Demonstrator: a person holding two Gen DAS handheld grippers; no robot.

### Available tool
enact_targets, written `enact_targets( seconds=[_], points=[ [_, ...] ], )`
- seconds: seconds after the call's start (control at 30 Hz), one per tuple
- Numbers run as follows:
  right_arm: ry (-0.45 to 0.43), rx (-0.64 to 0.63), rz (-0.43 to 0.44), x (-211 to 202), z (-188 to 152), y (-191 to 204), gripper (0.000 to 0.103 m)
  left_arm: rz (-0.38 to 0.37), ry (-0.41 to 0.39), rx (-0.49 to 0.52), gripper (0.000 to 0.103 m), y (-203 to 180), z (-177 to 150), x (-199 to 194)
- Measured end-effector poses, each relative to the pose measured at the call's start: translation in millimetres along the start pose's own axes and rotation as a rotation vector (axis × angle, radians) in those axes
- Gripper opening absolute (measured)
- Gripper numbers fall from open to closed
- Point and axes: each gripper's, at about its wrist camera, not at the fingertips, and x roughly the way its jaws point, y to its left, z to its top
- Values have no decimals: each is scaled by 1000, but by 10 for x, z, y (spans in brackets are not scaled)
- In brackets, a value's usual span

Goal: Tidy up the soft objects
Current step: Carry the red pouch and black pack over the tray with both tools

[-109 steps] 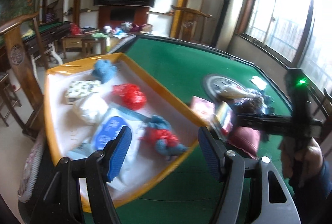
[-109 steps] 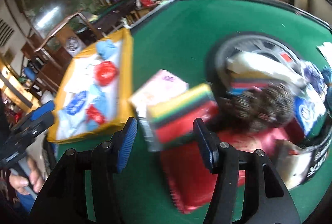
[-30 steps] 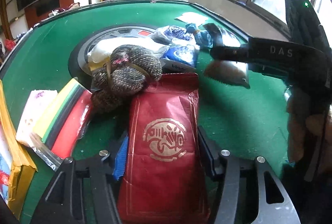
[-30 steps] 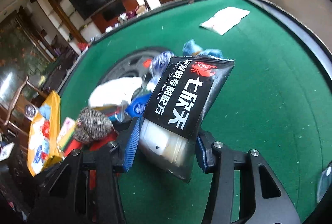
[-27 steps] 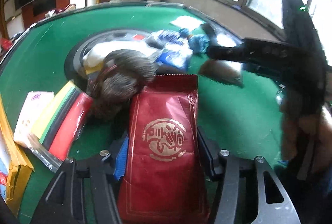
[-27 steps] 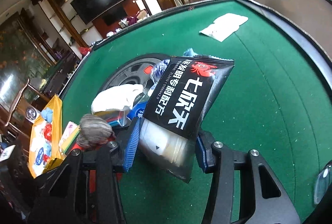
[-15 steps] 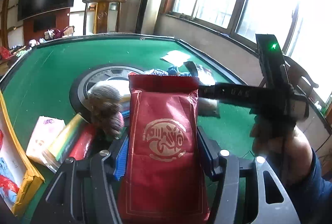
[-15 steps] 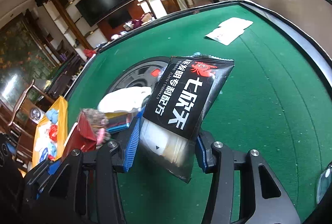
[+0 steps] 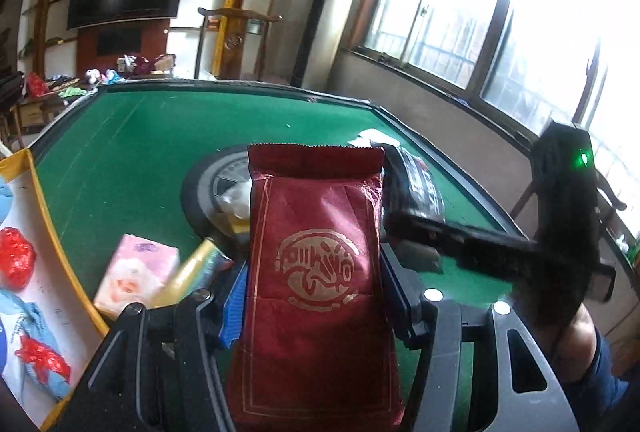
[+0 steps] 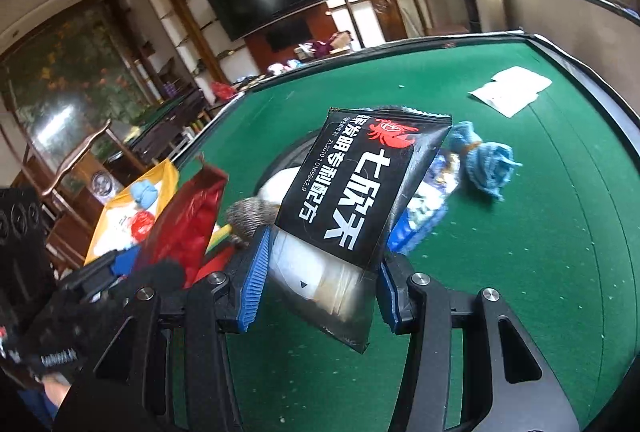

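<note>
My left gripper is shut on a dark red foil pouch with a gold emblem, held upright above the green table. In the right wrist view that same red pouch shows at the left. My right gripper is shut on a black snack packet with white lettering and a clear lower window, lifted off the table. The black packet also appears behind the red pouch in the left wrist view. A yellow-rimmed tray with red and blue soft items lies at the left.
On the green felt table a round tyre-patterned mat carries a pile: a white bag, a grey knitted ball, blue packets. A blue yarn bundle, a white paper, a pink tissue pack and a striped pack lie around. A raised rail edges the table.
Both grippers have risen with their packets and tilted upward. The red pouch came off the table; more of the room and windows now shows, and the pile sits lower and farther.
</note>
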Motion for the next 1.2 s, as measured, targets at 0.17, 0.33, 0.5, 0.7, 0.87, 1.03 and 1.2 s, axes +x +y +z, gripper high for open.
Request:
enact_targets(
  seconds=[0.17,0.33,0.5,0.7,0.87,1.03,1.2],
  points=[
    [-11,-51,39,9,-13,157,47,17,-35,-40,59,142,25,-112],
    [-4,-73,60,50,-47,310,48,28,-56,-78,59,267,37,-175],
    [15,-54,87,113,-110,470,48,36,-70,-118,59,389,16,-284],
    [42,-118,109,202,-135,853,48,85,-114,-150,59,557,28,-598],
    [67,-182,160,302,-56,1257,48,158,-162,-212,59,881,17,-948],
    [117,-247,212,504,37,1705,48,253,-201,-304,59,1329,-9,-1267],
    [183,-330,240,802,101,2143,48,352,-174,-391,59,1838,-76,-1488]
  ],
)
